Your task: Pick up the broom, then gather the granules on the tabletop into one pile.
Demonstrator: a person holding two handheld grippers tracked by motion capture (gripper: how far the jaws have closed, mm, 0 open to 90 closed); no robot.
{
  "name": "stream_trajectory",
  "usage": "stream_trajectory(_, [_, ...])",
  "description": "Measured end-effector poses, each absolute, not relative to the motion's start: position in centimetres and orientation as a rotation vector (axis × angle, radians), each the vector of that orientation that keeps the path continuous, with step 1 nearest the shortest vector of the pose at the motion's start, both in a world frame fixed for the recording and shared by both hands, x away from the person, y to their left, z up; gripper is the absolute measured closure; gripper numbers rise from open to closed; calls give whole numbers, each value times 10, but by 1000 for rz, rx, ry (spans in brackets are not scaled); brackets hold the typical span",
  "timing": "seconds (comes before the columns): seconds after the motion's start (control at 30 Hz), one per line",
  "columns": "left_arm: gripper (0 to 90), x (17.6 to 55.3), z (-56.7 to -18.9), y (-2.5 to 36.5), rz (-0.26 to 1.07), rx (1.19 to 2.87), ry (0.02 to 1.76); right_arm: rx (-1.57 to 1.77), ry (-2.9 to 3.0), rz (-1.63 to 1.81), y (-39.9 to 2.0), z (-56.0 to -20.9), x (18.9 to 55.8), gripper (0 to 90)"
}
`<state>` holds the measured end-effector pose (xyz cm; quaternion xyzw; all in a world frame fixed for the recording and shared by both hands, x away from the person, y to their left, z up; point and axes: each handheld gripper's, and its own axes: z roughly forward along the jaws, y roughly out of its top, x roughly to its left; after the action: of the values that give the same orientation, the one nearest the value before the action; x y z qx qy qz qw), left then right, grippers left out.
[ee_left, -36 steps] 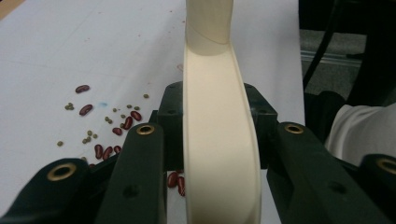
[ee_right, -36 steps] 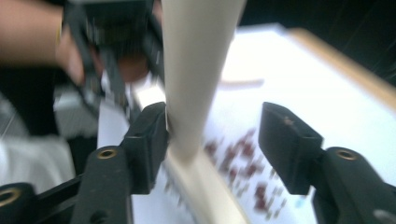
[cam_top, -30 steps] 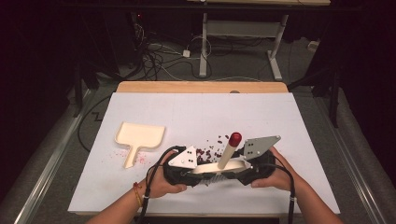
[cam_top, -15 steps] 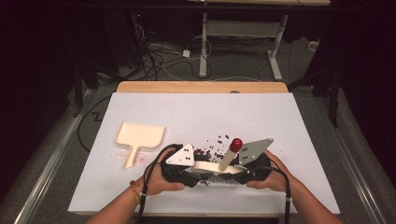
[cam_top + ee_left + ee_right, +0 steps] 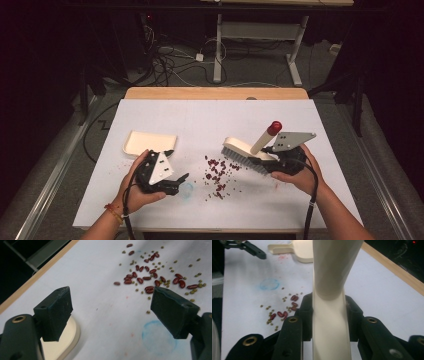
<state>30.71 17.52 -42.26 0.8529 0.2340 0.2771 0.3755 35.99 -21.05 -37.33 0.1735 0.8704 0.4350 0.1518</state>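
Observation:
A cream hand brush (image 5: 247,149) with a red-tipped handle hangs tilted just over the white table, right of centre. My right gripper (image 5: 261,161) is shut on its handle (image 5: 329,315), and both jaws press its sides. Red beans and small green ones (image 5: 217,172) lie scattered at the table's middle, left of the bristles. A cream dustpan (image 5: 149,142) lies flat at the left. My left gripper (image 5: 179,182) stands open and holds nothing, just in front of the dustpan. Its jaws are wide apart (image 5: 111,297), with the dustpan's edge (image 5: 71,340) under the left jaw and the beans (image 5: 150,277) ahead.
A faint blue ring (image 5: 186,189) is drawn on the white table sheet (image 5: 210,120) beside the left gripper. A wooden strip (image 5: 215,93) runs along the far edge. Cables and table legs fill the dark floor behind.
The two hands were close together at the brush near the front centre. They have now parted: the left gripper moved left, open, towards the dustpan, and the right carried the brush rightwards.

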Motion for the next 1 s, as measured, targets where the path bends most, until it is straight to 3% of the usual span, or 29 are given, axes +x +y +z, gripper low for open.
stream_trajectory(0.33, [177,290,-442,220,766,2142,779,655,2363,1164,-230,-372,375,677])
stream_trajectory(0.67, [183,293,-454,217,753,2173,790,707,2286,1022,-230,-379,394,677])
stream_trajectory(1.0, [181,297,-456,218,748,2196,800,690,2251,862,-205,-404,425,678])
